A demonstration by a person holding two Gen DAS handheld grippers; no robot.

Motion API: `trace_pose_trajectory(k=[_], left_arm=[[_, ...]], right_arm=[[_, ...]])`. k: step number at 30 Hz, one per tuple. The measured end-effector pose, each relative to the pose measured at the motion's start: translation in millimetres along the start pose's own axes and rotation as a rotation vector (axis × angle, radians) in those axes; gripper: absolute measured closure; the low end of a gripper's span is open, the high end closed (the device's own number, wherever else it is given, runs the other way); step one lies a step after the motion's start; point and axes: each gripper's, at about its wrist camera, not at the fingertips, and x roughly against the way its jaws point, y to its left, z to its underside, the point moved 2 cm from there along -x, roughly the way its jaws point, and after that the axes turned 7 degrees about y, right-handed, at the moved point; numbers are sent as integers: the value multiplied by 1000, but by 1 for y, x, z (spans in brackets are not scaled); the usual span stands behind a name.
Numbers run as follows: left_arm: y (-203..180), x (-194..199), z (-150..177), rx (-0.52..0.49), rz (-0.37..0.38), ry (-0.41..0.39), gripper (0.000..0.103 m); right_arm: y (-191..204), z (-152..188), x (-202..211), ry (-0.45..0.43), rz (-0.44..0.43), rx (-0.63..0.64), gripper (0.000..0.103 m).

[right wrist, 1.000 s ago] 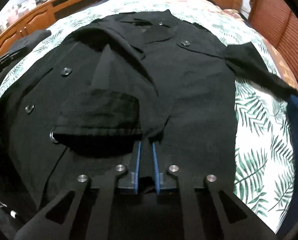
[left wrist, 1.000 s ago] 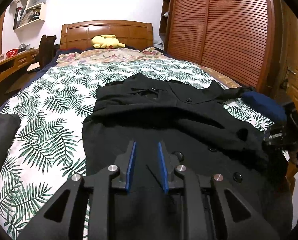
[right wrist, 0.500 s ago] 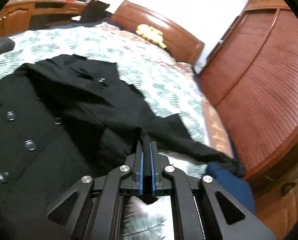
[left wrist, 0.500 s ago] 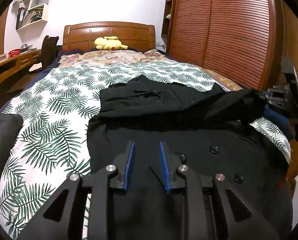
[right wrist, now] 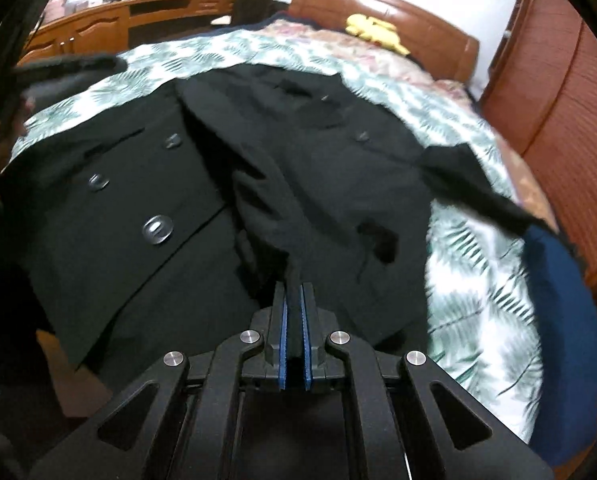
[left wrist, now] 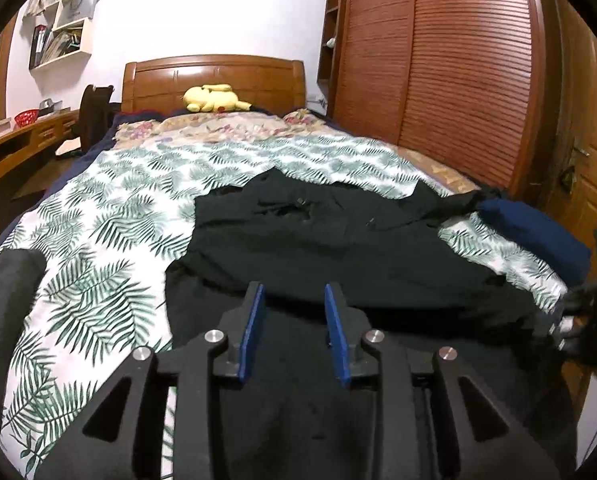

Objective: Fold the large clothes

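A large black coat [left wrist: 338, 232] with big buttons lies spread face up on the leaf-print bed cover [left wrist: 98, 240]. My left gripper [left wrist: 294, 292] hovers over the coat's lower part. Its jaws are opening, and the blue pads [left wrist: 252, 332] press on nothing. In the right wrist view the coat [right wrist: 330, 184] fills the middle, one sleeve [right wrist: 470, 184] trailing right towards the bed's edge. My right gripper [right wrist: 293, 286] is shut on a fold of the coat's black cloth, which rises in a ridge from between its pads.
A yellow plush toy [left wrist: 214, 98] lies by the wooden headboard [left wrist: 214, 76]. Slatted wardrobe doors [left wrist: 438, 72] stand close on the right. A dark blue bundle [left wrist: 538, 232] sits at the bed's right edge. A dark grey garment [left wrist: 6, 300] lies left, beyond it a desk [left wrist: 18, 140].
The left jaws stand wider apart and the left view has lifted a little. The right gripper, still shut on black cloth, swung out towards the wardrobe side and back over the coat.
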Motion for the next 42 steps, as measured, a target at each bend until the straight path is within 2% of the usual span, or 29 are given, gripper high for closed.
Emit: trace_pose_trajectory(k=[4, 7, 9, 11, 15, 19, 23, 25, 27, 31, 35, 37, 40, 42], left_arm=[[-11, -7, -9, -6, 18, 9, 69], [-21, -15, -17, -11, 34, 18, 68], [-29, -18, -21, -21, 43, 17, 67], [-37, -21, -25, -31, 47, 21, 66], [-49, -27, -29, -46, 57, 29, 63], [-57, -32, -32, -50, 58, 34, 60], [-61, -37, -35, -43, 56, 43, 57], [-62, -39, -35, -42, 53, 46, 57], [-64, -40, -36, -42, 53, 46, 56], [-70, -44, -36, -54, 48, 47, 56], [-75, -50, -36, -59, 49, 50, 55], [-78, -55, -36, -58, 47, 51, 55], [-80, -60, -37, -47, 21, 35, 55], [-80, -66, -39, -36, 3, 36, 55]], right_arm=[[3, 4, -3, 20, -31, -35, 99], [0, 3, 2, 15, -49, -69, 87], [-3, 2, 8, -2, -77, -88, 73], [-8, -1, 17, -26, -108, -106, 68], [-22, -10, 29, -74, -124, -143, 66], [-35, -23, 19, -96, -111, -169, 66], [-38, -30, -11, -53, -160, -199, 66], [-28, -26, -33, 6, -179, -187, 66], [-20, -19, -46, 26, -183, -180, 66], [-27, -11, -44, -2, -221, -232, 66], [-32, -13, -34, -7, -182, -206, 65], [-39, -14, -23, -25, -178, -206, 63], [-51, -18, -8, -57, -150, -201, 55], [-63, -21, -1, -69, -117, -205, 44]])
